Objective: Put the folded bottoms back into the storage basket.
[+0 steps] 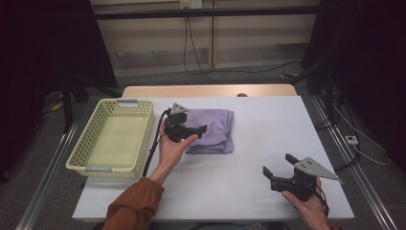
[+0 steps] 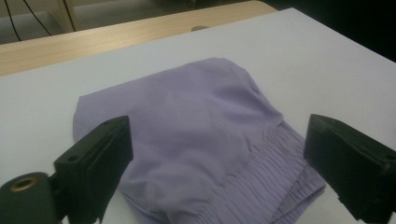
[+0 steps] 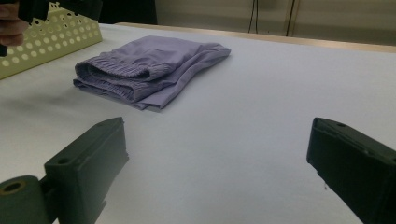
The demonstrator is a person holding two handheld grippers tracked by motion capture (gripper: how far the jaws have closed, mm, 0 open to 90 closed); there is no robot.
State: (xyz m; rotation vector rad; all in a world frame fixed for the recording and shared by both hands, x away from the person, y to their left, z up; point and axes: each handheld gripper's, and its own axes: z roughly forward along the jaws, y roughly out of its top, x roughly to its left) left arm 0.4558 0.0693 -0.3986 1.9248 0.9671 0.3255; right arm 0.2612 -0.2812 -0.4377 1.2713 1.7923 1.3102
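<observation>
Left tool (image 1: pixel 197 132) spread over folded purple cloth (image 1: pixel 213 130) (beside yellow basket (image 1: pixel 143 139)) | right tool (image 1: pixel 278 164) spread, above bare tabletop (image 1: pixel 268 124)

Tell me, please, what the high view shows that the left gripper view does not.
High view alone: the yellow basket, empty, left of the cloth; the right gripper, jaws apart over bare table; the person's hands and orange sleeve.
Left gripper view alone: the cloth's gathered waistband up close.
Both: the folded purple cloth, the white table, the open left gripper.
</observation>
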